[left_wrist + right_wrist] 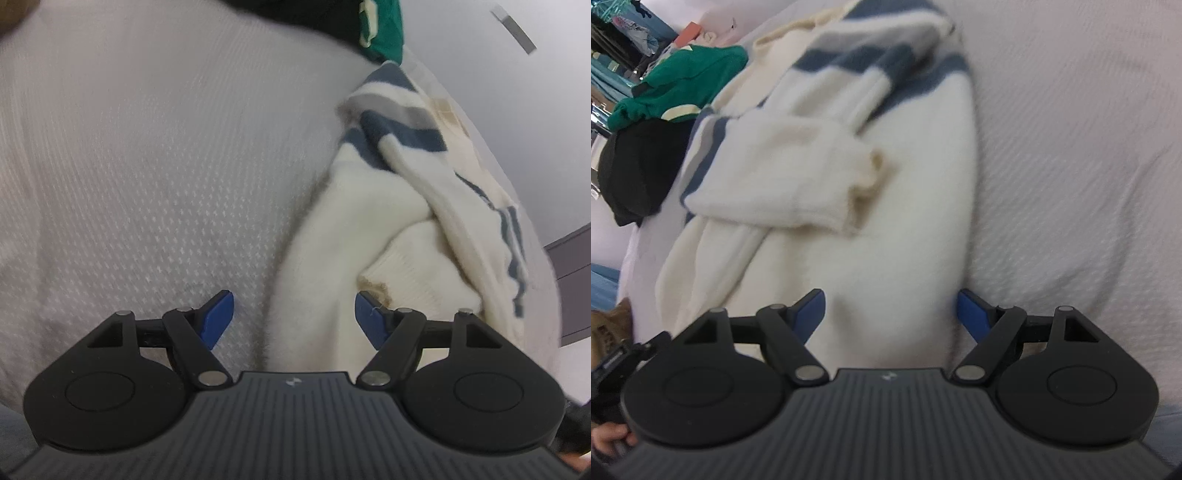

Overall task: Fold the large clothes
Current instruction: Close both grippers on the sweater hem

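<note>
Sweater [886,206], cream with blue and grey stripes, is lying partly folded on a pale textured bed cover [129,166], its sleeves crossing over the body, with a green garment [690,81] and a black one [635,173] lying beyond it towards the cover's far edge. Left gripper [294,317] is hovering with fingers apart at the sweater's near edge, and right gripper [891,314] is likewise hanging spread wide over the near hem, neither gripping cloth. Folding seems mid-way; the next move likely calls for both closing on the near hem and carrying it over towards the striped end.
</note>
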A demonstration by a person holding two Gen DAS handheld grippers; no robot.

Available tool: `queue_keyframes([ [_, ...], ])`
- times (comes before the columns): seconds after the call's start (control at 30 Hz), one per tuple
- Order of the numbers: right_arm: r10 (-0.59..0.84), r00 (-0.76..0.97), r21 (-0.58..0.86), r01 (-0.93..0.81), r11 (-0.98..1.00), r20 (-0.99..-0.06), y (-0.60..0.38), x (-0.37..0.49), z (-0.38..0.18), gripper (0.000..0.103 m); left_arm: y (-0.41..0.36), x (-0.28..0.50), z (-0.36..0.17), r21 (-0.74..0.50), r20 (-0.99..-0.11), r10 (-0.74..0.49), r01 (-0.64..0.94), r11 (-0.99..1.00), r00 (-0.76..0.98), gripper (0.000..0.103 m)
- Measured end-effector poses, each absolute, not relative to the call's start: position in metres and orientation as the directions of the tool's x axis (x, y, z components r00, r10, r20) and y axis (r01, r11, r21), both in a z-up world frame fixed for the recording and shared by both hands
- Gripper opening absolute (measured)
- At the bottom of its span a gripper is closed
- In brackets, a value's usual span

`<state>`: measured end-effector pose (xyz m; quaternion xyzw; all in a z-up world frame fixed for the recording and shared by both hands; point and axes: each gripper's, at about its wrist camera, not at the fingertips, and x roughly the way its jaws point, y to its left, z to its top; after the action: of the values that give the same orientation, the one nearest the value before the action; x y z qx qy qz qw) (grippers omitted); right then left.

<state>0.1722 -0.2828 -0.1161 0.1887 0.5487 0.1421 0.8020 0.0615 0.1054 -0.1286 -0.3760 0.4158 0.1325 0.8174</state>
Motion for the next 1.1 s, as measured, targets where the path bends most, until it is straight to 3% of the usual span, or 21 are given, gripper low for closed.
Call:
queue_keyframes([
  [0.1, 0.489, 0.346, 0.507, -0.041, 0.861, -0.801, -0.281, 0.170, -0.117, 0.082, 0.112, 0.061, -0.136, -0.538, -0.776, -0.126, -0.545, 0.643, 0.618, 0.077],
  [0.3, 0.645, 0.395, 0.669, -0.095, 0.737, -0.654, -0.289, 0.160, -0.108, 0.082, 0.107, 0.055, -0.135, -0.618, -0.718, -0.190, -0.488, 0.616, 0.670, 0.075],
  [0.4, 0.699, 0.395, 0.722, -0.117, 0.682, -0.596, -0.292, 0.158, -0.105, 0.082, 0.104, 0.051, -0.135, -0.670, -0.680, -0.233, -0.460, 0.582, 0.696, 0.066],
  [0.47, 0.735, 0.381, 0.755, -0.130, 0.643, -0.561, -0.293, 0.156, -0.105, 0.081, 0.102, 0.047, -0.138, -0.682, -0.678, -0.248, -0.466, 0.564, 0.692, 0.052],
  [0.5, 0.747, 0.371, 0.766, -0.129, 0.630, -0.552, -0.293, 0.155, -0.106, 0.081, 0.102, 0.045, -0.141, -0.684, -0.681, -0.254, -0.474, 0.555, 0.686, 0.050],
  [0.57, 0.739, 0.338, 0.751, -0.125, 0.649, -0.583, -0.285, 0.154, -0.109, 0.081, 0.099, 0.043, -0.146, -0.659, -0.712, -0.237, -0.513, 0.549, 0.661, 0.044],
  [0.8, 0.578, 0.173, 0.558, -0.152, 0.816, -0.797, -0.243, 0.147, -0.127, 0.075, 0.085, 0.053, -0.149, -0.569, -0.777, -0.217, -0.514, 0.642, 0.591, 0.044],
  [0.9, 0.570, 0.221, 0.560, -0.109, 0.821, -0.792, -0.249, 0.147, -0.123, 0.065, 0.083, 0.055, -0.151, -0.575, -0.775, -0.229, -0.506, 0.643, 0.589, 0.043],
  [0.97, 0.556, 0.253, 0.553, -0.090, 0.828, -0.792, -0.254, 0.145, -0.121, 0.043, 0.085, 0.055, -0.151, -0.583, -0.766, -0.221, -0.510, 0.632, 0.603, 0.022],
  [1.0, 0.550, 0.269, 0.548, -0.090, 0.831, -0.790, -0.255, 0.143, -0.119, 0.029, 0.086, 0.054, -0.150, -0.604, -0.749, -0.223, -0.505, 0.617, 0.623, 0.019],
  [1.1, 0.581, 0.307, 0.579, -0.106, 0.808, -0.754, -0.262, 0.138, -0.112, 0.018, 0.098, 0.043, -0.148, -0.686, -0.678, -0.231, -0.488, 0.540, 0.697, 0.012],
])
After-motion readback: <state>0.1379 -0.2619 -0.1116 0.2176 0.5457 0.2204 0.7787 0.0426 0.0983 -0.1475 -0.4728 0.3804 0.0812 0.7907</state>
